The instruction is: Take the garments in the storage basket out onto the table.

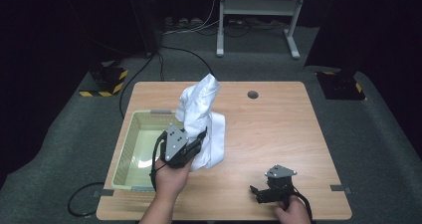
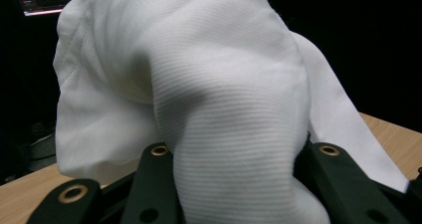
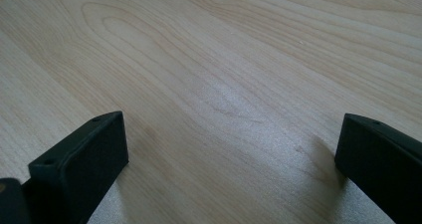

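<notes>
High view: the left hand-held gripper [image 1: 191, 147] is lifting a white cloth [image 1: 201, 115] upright over the worktop [image 1: 278, 129], just beside a basket [image 1: 130, 134]; the right hand-held gripper [image 1: 263, 191] is resting apart. Left gripper view: jaws are clenching the cloth [image 2: 209, 94]. Right gripper view: jaws are standing spread, grasping nothing.

Our left gripper [image 1: 191, 147] is black with a grey three-cornered plate. At five o'clock, our right gripper [image 1: 260, 193] matches it. Brass-ringed screw holes dot the jaws.

I see a white cloth [image 2: 219, 109] with fine ribbed weave. The table [image 3: 214, 74] is smooth, pale wood. The jaws look matt black.
</notes>
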`<state>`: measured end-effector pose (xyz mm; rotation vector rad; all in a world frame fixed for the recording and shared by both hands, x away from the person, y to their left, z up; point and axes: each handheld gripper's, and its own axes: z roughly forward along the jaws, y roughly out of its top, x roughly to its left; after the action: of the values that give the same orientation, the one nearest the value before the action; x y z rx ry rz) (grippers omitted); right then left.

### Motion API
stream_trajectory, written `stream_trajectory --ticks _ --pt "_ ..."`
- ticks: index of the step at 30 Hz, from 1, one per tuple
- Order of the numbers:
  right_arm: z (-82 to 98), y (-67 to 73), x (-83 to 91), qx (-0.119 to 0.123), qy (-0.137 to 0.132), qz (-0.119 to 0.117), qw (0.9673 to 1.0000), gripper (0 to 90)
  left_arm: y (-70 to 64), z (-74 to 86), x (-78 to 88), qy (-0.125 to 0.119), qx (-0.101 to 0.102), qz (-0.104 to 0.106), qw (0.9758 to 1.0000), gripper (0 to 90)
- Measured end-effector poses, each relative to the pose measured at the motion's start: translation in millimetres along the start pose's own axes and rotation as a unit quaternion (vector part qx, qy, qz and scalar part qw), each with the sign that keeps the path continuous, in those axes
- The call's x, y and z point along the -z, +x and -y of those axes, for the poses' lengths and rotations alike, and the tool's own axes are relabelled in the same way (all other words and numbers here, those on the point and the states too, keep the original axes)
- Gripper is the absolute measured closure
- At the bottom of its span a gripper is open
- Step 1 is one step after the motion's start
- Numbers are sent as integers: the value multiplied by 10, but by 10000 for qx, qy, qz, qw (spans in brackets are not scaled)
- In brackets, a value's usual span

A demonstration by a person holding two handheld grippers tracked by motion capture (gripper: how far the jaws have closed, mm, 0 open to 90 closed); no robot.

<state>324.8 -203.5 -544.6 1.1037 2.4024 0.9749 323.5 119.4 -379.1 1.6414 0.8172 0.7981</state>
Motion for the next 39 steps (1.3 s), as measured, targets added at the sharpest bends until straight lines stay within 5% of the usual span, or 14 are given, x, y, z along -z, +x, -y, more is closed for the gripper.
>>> stream_trajectory --ticks 39 --pt "1 1 0 5 2 4 10000 0 -454 -180 -415 52 -56 223 9997 633"
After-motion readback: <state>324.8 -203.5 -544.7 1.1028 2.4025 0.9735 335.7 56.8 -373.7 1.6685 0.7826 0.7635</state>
